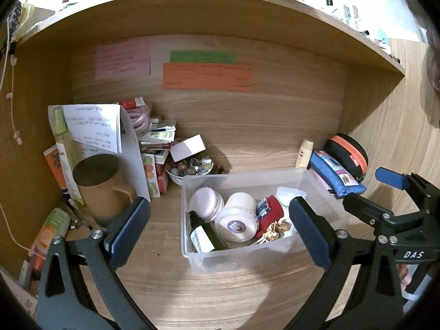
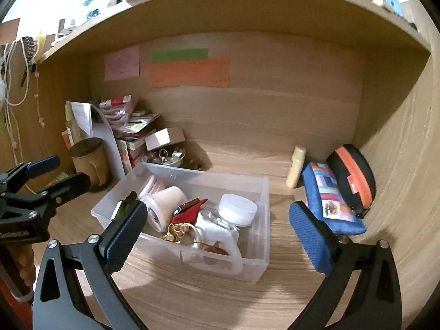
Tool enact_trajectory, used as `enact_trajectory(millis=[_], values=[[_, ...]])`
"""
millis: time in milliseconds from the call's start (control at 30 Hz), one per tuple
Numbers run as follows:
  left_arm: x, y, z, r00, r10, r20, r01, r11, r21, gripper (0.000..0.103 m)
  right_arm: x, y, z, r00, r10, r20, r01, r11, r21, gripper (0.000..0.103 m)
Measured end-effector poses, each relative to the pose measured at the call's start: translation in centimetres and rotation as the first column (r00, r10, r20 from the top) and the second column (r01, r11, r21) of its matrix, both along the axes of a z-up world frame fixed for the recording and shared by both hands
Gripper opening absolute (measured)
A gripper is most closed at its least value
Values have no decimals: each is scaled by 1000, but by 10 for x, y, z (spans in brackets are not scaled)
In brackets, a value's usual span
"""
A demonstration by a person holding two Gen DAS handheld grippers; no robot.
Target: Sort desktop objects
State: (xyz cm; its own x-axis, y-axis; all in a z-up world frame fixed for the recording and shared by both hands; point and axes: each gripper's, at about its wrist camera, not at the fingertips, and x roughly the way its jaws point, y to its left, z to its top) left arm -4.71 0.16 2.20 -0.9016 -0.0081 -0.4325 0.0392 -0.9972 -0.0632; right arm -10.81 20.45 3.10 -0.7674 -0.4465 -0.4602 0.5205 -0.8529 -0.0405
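**A:** Wood-grain tabletop (image 1: 247, 297) boxed in by a shelf, with pink, green and orange paper notes (image 1: 206, 77) stuck on the back panel at upper centre. Can anyone read them? Too blurry for me.

**B:** Same. Only clear writing I get is "DAS" on the right gripper (image 1: 371, 192), at the right edge of the left wrist view. The printed sheet (image 1: 92, 126) at left is mirrored and unreadable.

**A:** And the clear plastic bin (image 1: 247, 258)?

**B:** Centre of both views, sitting on the tabletop. See-through, holding a dark bottle (image 1: 205, 232) with a white label, a white roll (image 1: 238, 220), something red (image 1: 271, 210), gold bits (image 1: 275, 229).

**A:** Jaws?

**B:** Left gripper (image 1: 220, 232) spread wide, empty, above the bin. Right gripper also wide apart, holding nothing. Blue pouch (image 2: 328, 200) and black-orange case (image 2: 353, 176) sit at the right.
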Motion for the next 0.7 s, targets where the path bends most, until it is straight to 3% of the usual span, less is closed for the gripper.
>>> enact_trajectory(millis=[700], values=[[1,-1,-31,996,43,74,-45,999,20,102,9,15,-11,998,-28,60,32,998,-54,103]])
